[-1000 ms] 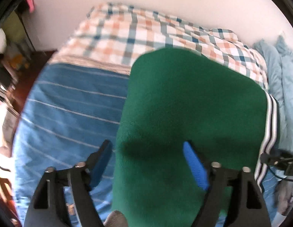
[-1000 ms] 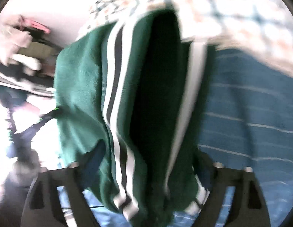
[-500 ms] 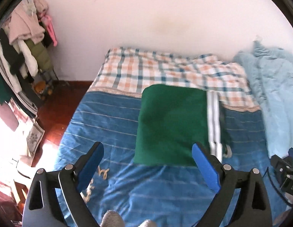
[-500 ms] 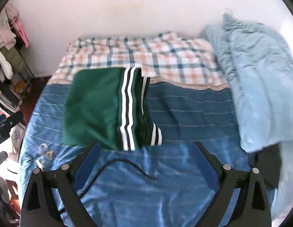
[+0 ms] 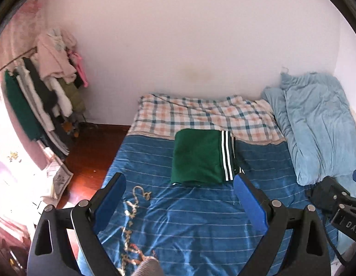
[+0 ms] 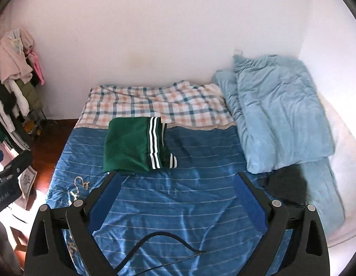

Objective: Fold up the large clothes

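Observation:
A green garment with white and black side stripes (image 5: 198, 157) lies folded into a flat rectangle on the blue striped bed cover (image 5: 189, 218), its far edge at the checked sheet (image 5: 201, 115). It also shows in the right wrist view (image 6: 129, 147). My left gripper (image 5: 179, 184) is open and empty, held well back and above the near part of the bed. My right gripper (image 6: 175, 182) is open and empty too, likewise back from the garment.
A light blue quilt (image 6: 276, 115) is bunched along the bed's right side. A rack of hanging clothes (image 5: 44, 96) stands at the left over a wooden floor (image 5: 90, 156). A black cable (image 6: 159, 237) lies on the cover near my right gripper. A white wall is behind the bed.
Both grippers have let go of the green garment and pulled back and up from it. The garment now lies folded on the bed, far smaller in both views.

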`<state>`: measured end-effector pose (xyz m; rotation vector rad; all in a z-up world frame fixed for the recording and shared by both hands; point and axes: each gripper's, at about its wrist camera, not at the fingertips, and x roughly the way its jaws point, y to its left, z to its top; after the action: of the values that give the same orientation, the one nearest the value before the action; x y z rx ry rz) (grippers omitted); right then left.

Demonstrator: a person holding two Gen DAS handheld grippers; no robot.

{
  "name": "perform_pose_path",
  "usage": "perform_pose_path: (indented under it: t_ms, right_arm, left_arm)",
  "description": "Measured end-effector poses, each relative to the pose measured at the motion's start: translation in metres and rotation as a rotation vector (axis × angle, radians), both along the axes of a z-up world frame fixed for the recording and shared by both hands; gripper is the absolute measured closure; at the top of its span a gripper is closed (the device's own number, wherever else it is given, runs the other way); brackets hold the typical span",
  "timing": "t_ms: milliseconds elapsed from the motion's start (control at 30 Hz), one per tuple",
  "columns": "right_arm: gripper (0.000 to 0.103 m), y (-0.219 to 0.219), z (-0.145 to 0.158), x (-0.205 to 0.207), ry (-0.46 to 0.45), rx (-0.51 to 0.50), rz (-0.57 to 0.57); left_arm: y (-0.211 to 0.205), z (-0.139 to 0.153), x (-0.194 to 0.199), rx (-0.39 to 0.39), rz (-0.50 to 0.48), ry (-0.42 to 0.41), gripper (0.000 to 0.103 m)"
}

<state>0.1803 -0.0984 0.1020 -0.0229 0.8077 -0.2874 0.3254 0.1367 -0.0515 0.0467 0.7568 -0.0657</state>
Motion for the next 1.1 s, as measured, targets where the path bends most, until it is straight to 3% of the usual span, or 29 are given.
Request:
perform_pose_path:
  t_ms: [267, 500, 1100]
  right_arm:
    - [0.004, -0.001, 0.064, -0.067, -0.071, -0.008, 0.027]
    - [0.004, -0.001, 0.1, -0.109, -0.121, -0.019, 0.064]
    - [0.001, -0.003, 0.121, -0.14, -0.13, -0.039, 0.084]
  left_arm:
    - [0.002, 0.038, -0.054, -0.035, 0.033, -0.008, 0.007]
    - [-0.006, 0.062, -0.086, -0.036, 0.015, -0.045, 0.007]
    - [-0.009, 0.07, -0.116, -0.002, 0.069, -0.072, 0.007]
